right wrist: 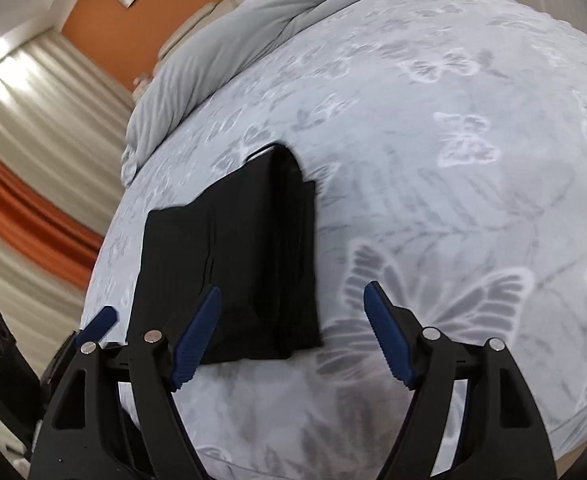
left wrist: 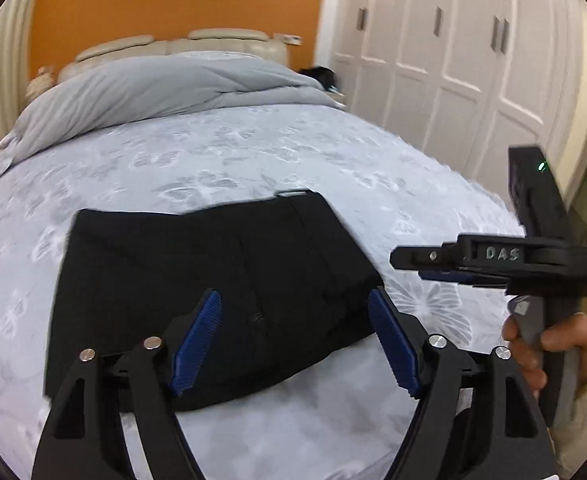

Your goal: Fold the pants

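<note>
- Plainly, the black pants (left wrist: 197, 288) lay folded into a compact rectangle on the bed (left wrist: 253, 152), on its near half, over a pale sheet printed with butterflies.
- From the left wrist view, the left hand-held gripper (left wrist: 295, 340) hovered above the near edge of the pants, its blue-padded fingers (left wrist: 197, 344) spread wide and holding nothing.
- From the same view, the right hand-held gripper (left wrist: 429, 266) appeared side-on at the right, beside the right edge of the pants, gripped by the person's hand (left wrist: 533, 344); its opening was hard to judge from that angle.
- From the right wrist view, the right hand-held gripper (right wrist: 293, 336) was also wide open and empty, with its left pad over the near right part of the pants and its right pad over bare sheet.
- A grey duvet (left wrist: 165, 88) lay bunched at the far end of the bed, against a cream headboard (left wrist: 173, 46).
- White wardrobe doors (left wrist: 453, 52) stood at the far right, next to an orange wall (left wrist: 173, 4).
</note>
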The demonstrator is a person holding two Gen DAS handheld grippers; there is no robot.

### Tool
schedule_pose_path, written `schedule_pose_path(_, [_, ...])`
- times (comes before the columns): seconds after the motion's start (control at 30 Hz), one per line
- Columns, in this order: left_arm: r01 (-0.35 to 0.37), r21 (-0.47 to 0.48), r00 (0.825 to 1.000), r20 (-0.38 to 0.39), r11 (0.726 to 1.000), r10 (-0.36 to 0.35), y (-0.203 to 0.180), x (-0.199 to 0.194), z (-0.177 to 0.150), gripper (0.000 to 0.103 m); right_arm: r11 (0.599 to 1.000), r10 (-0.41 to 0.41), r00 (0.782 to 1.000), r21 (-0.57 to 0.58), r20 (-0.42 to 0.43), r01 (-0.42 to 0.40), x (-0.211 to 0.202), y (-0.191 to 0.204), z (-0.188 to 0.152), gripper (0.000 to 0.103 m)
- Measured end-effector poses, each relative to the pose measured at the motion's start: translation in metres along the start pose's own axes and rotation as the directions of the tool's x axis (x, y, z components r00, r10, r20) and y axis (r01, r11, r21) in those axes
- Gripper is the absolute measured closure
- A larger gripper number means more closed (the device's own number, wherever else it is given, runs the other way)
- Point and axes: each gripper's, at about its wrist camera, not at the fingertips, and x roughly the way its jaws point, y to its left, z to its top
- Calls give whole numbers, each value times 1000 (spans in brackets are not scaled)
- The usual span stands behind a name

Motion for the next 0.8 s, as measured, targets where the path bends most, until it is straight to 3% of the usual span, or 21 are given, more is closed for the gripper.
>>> schedule_pose_path(0.13, [-133, -38, 991, 28, 990, 134, 37, -26, 2, 22, 999, 4, 999, -52, -51, -7, 35, 17, 10, 31])
schedule_pose_path(0.2, [-209, -47, 977, 26, 977, 210, 55, -33, 5, 21, 994, -54, 995, -94, -80, 47, 62, 25, 14, 32])
schedule_pose_path(0.27, [-266, -60, 963, 27, 962, 268, 73, -40, 6, 21, 981, -150, 980, -145, -131, 131, 83, 34, 14, 67])
schedule_pose_path(0.3, [-300, -66, 953, 19, 952, 302, 82, -41, 8, 21, 967, -202, 974, -181, -105, 181, 80, 46, 16, 73])
schedule_pose_path(0.33, [-324, -69, 945, 11, 943, 326, 90, -40, 9, 21, 958, -209, 976, -215, -60, 191, 68, 59, 18, 83])
schedule_pose_path(0.37, [-355, -73, 934, 6, 932, 356, 98, -40, 10, 22, 957, -189, 982, -229, -15, 181, 53, 70, 20, 86])
schedule_pose_path(0.43, [-386, -84, 922, -1, 919, 387, 113, -40, 10, 21, 960, -170, 985, -220, 34, 173, 37, 77, 21, 87])
schedule_pose_path(0.5, [-410, -84, 912, -26, 908, 409, 125, -33, 8, 21, 951, -217, 976, -223, 22, 216, 48, 68, 16, 85])
schedule_pose_path(0.57, [-432, -79, 902, -57, 898, 429, 133, -24, 4, 21, 918, -344, 935, -237, -83, 317, 84, 44, 4, 68])
schedule_pose_path(0.67, [-460, -84, 884, -133, 884, 448, 147, -6, -1, 21, 968, -228, 974, -104, 0, 227, 47, 45, 2, 67])
schedule_pose_path(0.73, [-469, -100, 874, -191, 877, 446, 157, 1, -4, 21, 972, -201, 976, -107, 88, 210, 18, 60, 0, 67])
schedule_pose_path(0.8, [-470, -117, 870, -227, 875, 438, 162, 4, -9, 21, 976, -156, 982, -137, 111, 170, 6, 77, -4, 67])
